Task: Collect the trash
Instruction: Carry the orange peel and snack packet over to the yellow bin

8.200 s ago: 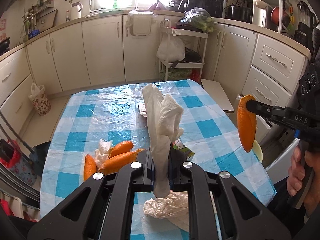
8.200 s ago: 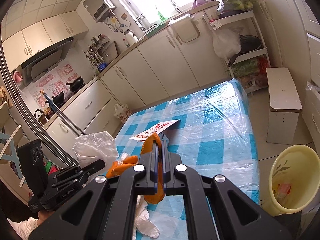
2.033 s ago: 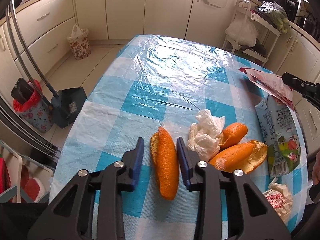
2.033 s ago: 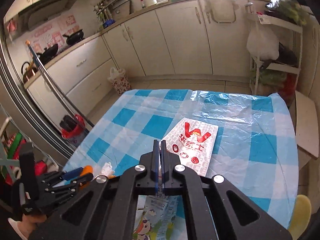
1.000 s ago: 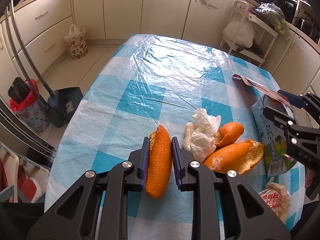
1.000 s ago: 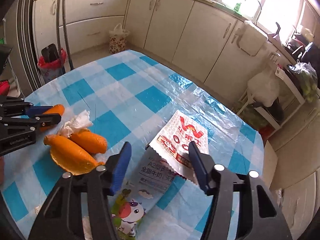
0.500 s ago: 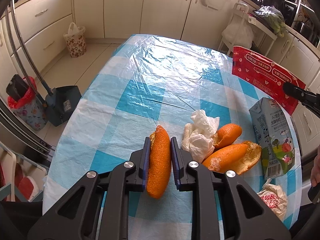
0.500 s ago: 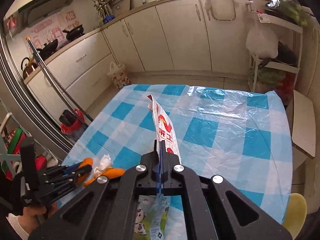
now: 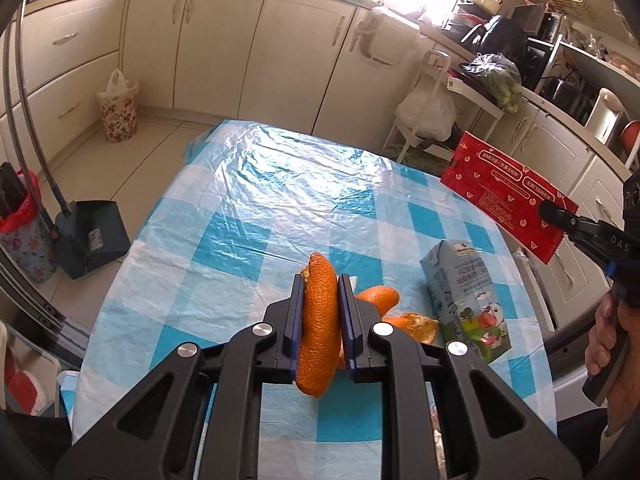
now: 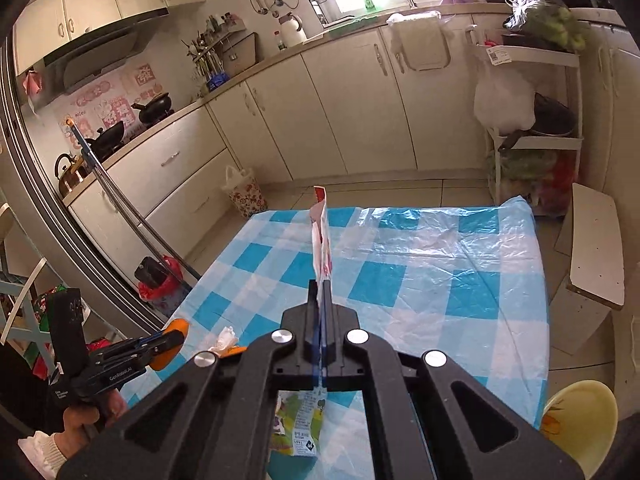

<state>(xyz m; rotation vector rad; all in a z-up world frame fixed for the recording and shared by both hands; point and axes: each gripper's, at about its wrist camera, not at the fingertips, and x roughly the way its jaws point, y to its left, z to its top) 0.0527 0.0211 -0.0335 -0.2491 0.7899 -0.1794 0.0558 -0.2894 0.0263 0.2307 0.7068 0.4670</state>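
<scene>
My left gripper [image 9: 321, 284] is shut on a long orange peel [image 9: 319, 332], held upright above the blue-checked tablecloth [image 9: 256, 216]. Two more orange peels [image 9: 378, 296] lie on the cloth just behind its right finger. My right gripper [image 10: 321, 286] is shut on a flat red-and-white snack wrapper [image 10: 320, 236], seen edge-on in the right wrist view. In the left wrist view the wrapper [image 9: 504, 196] hangs in the air over the table's right edge. A milk carton [image 9: 464, 300] lies on the cloth. A crumpled white tissue [image 10: 224, 338] rests by the peels.
A yellow bin [image 10: 580, 428] stands on the floor beyond the table's right corner. A white stool [image 10: 596, 248] stands past the far right edge. A dustpan [image 9: 88, 236] and broom handle stand on the floor to the left. Kitchen cabinets ring the room.
The left gripper has lifted the orange peel off the cloth. The right gripper shut on the wrapper, rolled and raised it clear of the carton.
</scene>
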